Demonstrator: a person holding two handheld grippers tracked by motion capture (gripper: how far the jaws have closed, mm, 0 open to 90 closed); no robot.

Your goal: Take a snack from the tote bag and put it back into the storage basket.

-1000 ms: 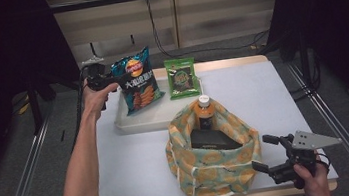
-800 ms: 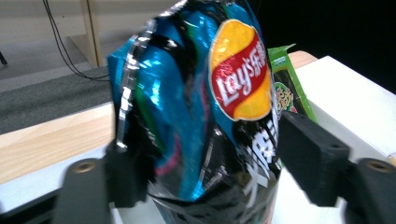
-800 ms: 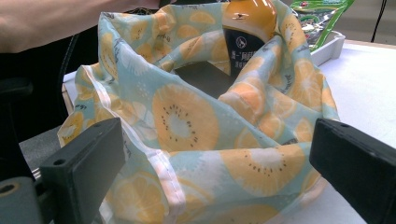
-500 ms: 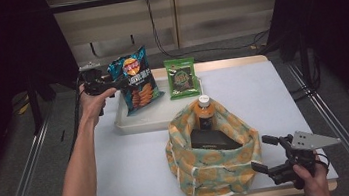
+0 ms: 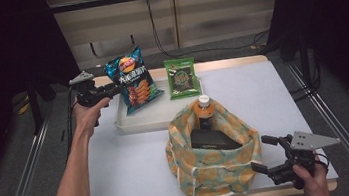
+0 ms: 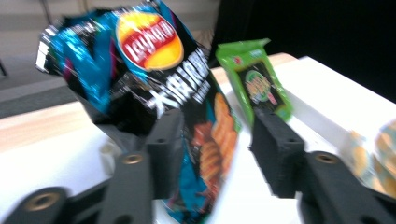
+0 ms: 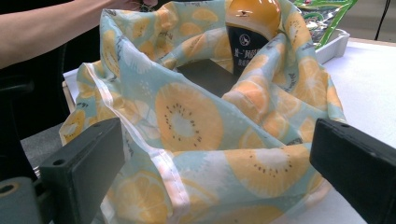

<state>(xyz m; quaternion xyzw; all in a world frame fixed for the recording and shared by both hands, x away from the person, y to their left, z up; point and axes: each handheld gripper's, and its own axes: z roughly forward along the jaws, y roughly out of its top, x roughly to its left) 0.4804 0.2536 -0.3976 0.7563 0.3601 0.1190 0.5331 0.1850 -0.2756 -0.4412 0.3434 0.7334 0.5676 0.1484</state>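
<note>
Your packing job sits partway through. The fruit-print cloth bag [image 5: 214, 161] stands at the near edge of the table [image 5: 273, 96] and already holds an orange-capped bottle [image 5: 204, 110] upright at its back and a dark flat box [image 5: 215, 141] lying in front of the bottle.

Your left gripper [image 5: 120, 88] has the blue Lay's chip bag [image 5: 132, 80] between its jaws, which have just been closing. One jaw lies against the chip bag's lower edge and the other stands a little off it in the blurred left gripper view, so I cannot tell whether the grip is firm. The chip bag stands tilted up over the white tray [image 5: 145, 119], well apart from the cloth bag.

The green snack packet [image 5: 180, 77] leans on the tray's far wall, untouched.

Your right gripper [image 5: 269, 156] waits just beside the cloth bag with its jaws wide apart, holding nothing.

Left to do, as I judge it: carry the chips across, then the green packet.
</note>
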